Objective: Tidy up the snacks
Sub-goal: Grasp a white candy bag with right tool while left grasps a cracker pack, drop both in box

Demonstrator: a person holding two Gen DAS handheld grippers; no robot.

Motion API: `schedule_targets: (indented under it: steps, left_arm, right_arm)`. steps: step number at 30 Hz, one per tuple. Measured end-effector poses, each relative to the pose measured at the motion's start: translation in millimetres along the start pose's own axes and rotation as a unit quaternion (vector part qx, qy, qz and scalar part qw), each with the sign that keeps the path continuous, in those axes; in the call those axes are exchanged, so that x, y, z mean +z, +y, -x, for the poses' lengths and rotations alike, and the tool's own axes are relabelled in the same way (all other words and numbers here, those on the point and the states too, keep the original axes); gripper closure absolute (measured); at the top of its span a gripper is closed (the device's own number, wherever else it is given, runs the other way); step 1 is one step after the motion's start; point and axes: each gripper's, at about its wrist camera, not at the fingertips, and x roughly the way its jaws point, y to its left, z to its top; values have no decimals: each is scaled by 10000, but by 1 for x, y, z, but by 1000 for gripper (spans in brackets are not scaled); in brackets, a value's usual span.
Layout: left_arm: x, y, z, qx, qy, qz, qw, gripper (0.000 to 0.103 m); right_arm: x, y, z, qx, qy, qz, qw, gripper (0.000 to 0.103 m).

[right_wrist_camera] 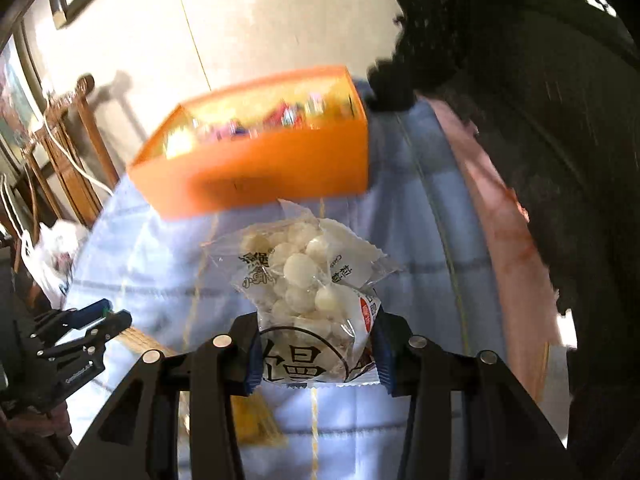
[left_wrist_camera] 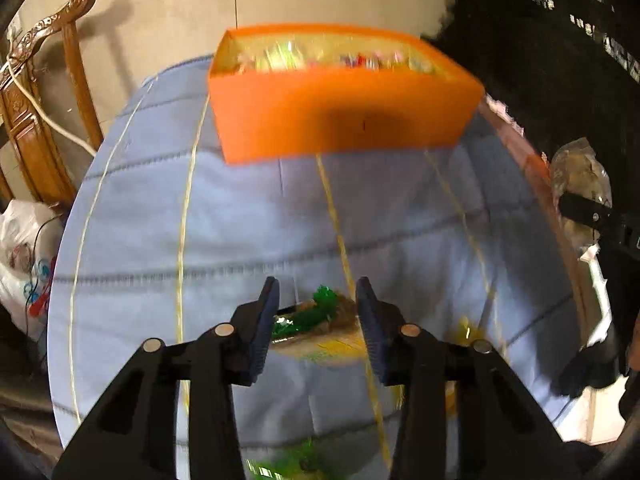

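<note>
We grip white-candy bag [right_wrist_camera: 316, 292] in right hand-held gripper [right_wrist_camera: 316, 356]; left hand-held gripper [left_wrist_camera: 316, 320] open over green-wrapped snack [left_wrist_camera: 316, 314]; orange box [left_wrist_camera: 344, 116] part-filled, more left.

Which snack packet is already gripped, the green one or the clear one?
The clear bag of white round candies, clamped in the right gripper; the green packet lies loose between the open left gripper.

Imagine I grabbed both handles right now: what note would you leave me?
Right gripper: shut on a clear bag of white round snacks, held up short of the orange box.
Left gripper: open, empty, above a green-wrapped snack on the blue cloth.
Done: the box already holds several snacks.
Left: drop the bag in, then collect the green one and other loose packets.
</note>
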Motion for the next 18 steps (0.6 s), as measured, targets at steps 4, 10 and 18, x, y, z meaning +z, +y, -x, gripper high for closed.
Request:
schedule_targets:
  steps: [4,10,18]
  left_arm:
    - [23,16,-6,121,-66,-102,9999,65]
    - [14,32,-45,95,182,84,9998,84]
    - [-10,40,-65,386,180,-759,9962,6]
  right_arm:
    - [23,6,1,83,-152,-19,9998,59]
    - [28,9,-3,73,-115,-97,9999,59]
    - [25,3,3,151,-37,-272,9995,59]
